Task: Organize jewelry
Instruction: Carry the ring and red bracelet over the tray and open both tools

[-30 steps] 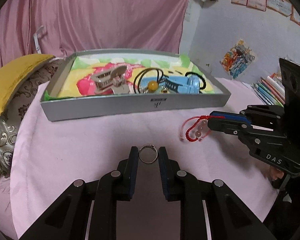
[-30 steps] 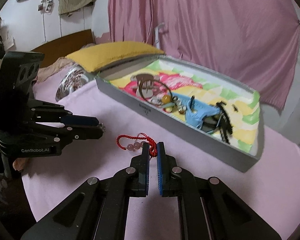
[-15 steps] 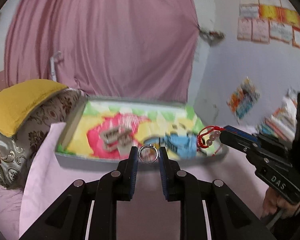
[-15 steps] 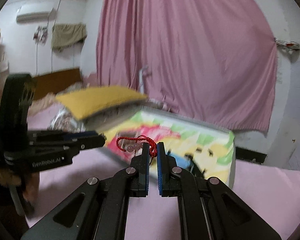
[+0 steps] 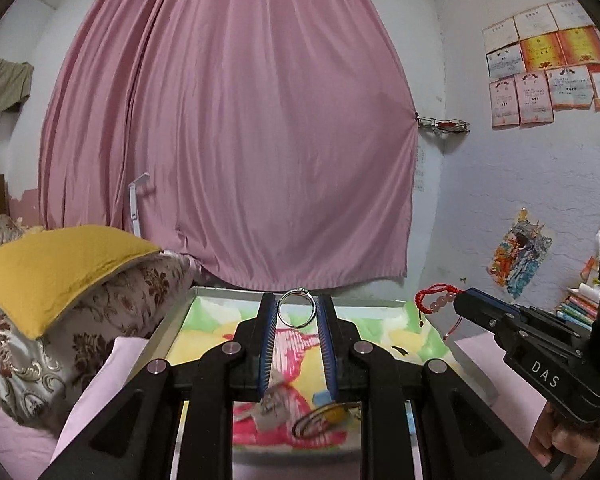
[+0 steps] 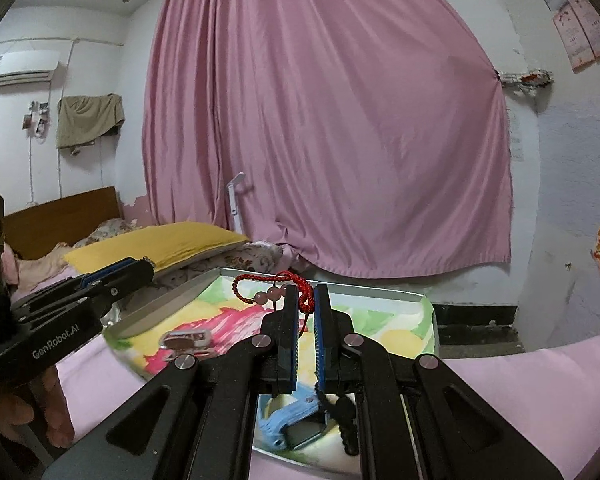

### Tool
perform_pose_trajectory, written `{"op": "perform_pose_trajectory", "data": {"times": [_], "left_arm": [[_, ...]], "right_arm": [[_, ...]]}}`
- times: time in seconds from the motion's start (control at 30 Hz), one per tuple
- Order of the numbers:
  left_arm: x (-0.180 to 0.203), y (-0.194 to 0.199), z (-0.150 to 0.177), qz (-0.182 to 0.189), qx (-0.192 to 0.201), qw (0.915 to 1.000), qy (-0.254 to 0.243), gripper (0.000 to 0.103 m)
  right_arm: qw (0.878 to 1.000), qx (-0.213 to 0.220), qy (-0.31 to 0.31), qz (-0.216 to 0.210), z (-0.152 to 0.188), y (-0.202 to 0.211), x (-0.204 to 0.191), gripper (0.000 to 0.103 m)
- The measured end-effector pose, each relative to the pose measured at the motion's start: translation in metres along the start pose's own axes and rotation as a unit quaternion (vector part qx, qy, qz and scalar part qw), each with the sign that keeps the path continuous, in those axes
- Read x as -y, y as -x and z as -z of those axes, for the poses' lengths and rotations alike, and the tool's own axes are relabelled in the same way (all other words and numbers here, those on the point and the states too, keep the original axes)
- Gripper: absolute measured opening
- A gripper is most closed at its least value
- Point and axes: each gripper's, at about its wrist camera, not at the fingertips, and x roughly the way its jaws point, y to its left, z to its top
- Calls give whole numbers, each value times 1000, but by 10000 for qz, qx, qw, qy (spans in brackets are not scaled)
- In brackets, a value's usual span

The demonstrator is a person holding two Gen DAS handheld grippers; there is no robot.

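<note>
My left gripper [image 5: 297, 308] is shut on a silver ring [image 5: 296, 307], held above the grey tray [image 5: 168, 326] with a colourful lining. My right gripper [image 6: 306, 298] is shut on a red cord bracelet [image 6: 260, 286] with pink beads, held above the same tray [image 6: 430, 312]; it also shows in the left wrist view [image 5: 436, 300] at the tip of the right gripper [image 5: 460, 300]. The left gripper shows at the left of the right wrist view [image 6: 146, 268]. In the tray lie a metal hair clip [image 6: 186, 340], a blue clip [image 6: 288, 424], a dark bracelet with a yellow bead [image 5: 324, 420].
The tray rests on a pink cloth [image 6: 520, 392]. A yellow pillow [image 5: 56, 264] on a patterned cushion [image 5: 100, 320] lies at the left. A pink curtain [image 5: 228, 140] hangs behind. Books [image 5: 580, 308] stand at the right by the wall.
Both grippers have risen from the pink cloth with the ring and the red bracelet and moved forward over the tray.
</note>
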Motion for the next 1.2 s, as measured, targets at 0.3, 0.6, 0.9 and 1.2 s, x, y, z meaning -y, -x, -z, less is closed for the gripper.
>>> {"op": "perform_pose_trajectory", "data": {"times": [0.3, 0.6, 0.9, 1.2], "left_arm": [[1, -24, 9, 173, -527, 9985, -4, 19], [-6, -43, 23, 332, -1229, 9917, 191, 19], [-9, -49, 28, 337, -1488, 9881, 184, 19], [-12, -63, 35, 342, -1952, 9798, 278, 19]], "right_arm": [[9996, -275, -52, 75, 6, -11, -2, 6], [9929, -1114, -337, -249, 19, -36, 7, 6], [9890, -1421, -319, -271, 29, -49, 9, 6], [9844, -1723, -234, -263, 34, -59, 7, 7]]}}
